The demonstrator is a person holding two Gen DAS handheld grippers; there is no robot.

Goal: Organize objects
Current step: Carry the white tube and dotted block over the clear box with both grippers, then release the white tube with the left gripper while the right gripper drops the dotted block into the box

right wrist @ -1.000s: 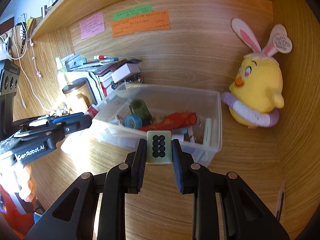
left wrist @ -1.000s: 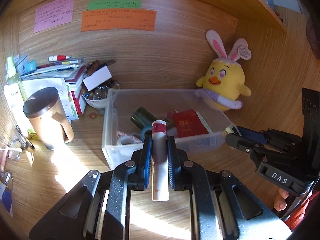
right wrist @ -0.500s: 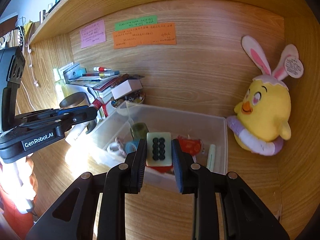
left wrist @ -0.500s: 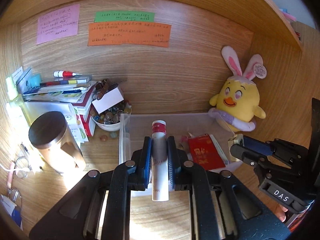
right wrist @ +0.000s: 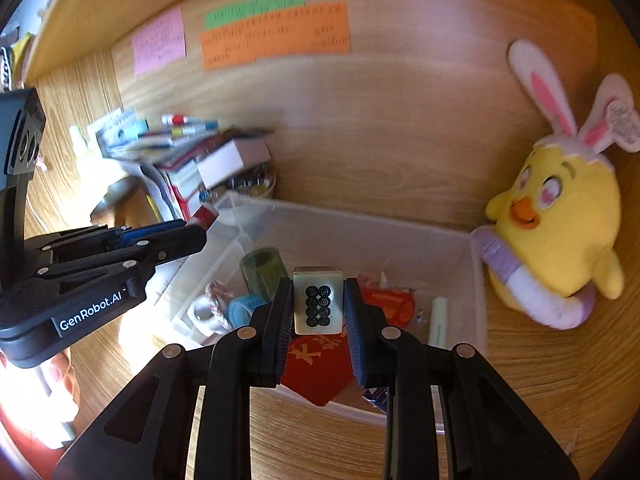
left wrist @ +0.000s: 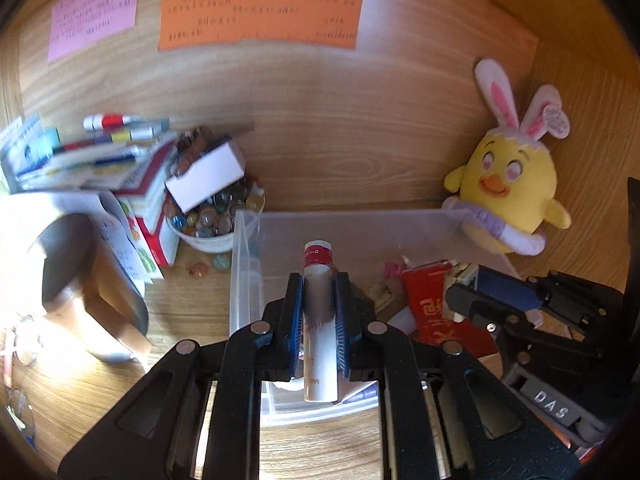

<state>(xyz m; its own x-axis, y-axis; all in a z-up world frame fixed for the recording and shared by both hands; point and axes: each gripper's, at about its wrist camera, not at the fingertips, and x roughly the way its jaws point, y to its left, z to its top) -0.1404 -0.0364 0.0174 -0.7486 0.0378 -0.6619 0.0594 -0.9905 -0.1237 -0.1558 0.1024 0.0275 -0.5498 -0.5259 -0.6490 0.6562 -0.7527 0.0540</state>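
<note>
My left gripper (left wrist: 318, 280) is shut on a white tube with a red cap (left wrist: 319, 320), held over the clear plastic bin (left wrist: 245, 280). My right gripper (right wrist: 319, 284) is shut on a pale green mahjong tile with black circles (right wrist: 319, 302), held over the same bin (right wrist: 476, 300). Inside the bin lie a red envelope (right wrist: 320, 368), a dark green cup (right wrist: 262, 272), a blue tape roll (right wrist: 242, 312) and a pale stick (right wrist: 438, 316). The right gripper shows in the left wrist view (left wrist: 460, 300); the left one shows in the right wrist view (right wrist: 192, 240).
A yellow chick plush with bunny ears (left wrist: 506, 192) sits right of the bin. A bowl of marbles (left wrist: 212, 224), stacked books and pens (left wrist: 92, 152) and a brown lidded mug (left wrist: 76, 280) stand to the left. Sticky notes (left wrist: 256, 20) hang on the wooden back wall.
Both grippers have moved forward and now hang over the bin, each still holding its object. The bin and plush appear closer.
</note>
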